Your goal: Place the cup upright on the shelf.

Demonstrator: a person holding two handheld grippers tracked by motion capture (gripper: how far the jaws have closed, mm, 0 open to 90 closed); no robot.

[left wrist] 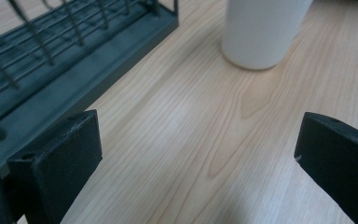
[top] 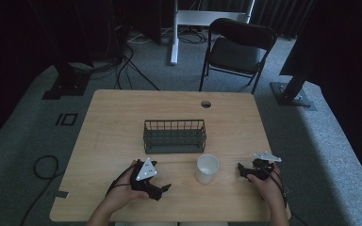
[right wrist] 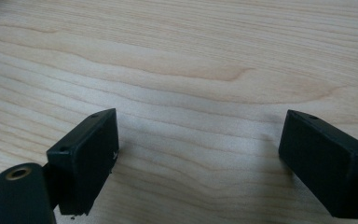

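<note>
White cup (top: 207,168) stood on the wooden table (top: 108,136), just in front of the wire basket (top: 175,135). Left gripper (top: 164,188) sat left of cup, jaws spread, empty. Right gripper (top: 241,170) sat right of cup, jaws spread, empty.

A black folding chair (top: 238,49) stood beyond the wooden table (top: 113,122); cables (top: 45,167) lay on grey carpet (top: 23,136).

White cup's (left wrist: 261,32) top cropped off
</note>
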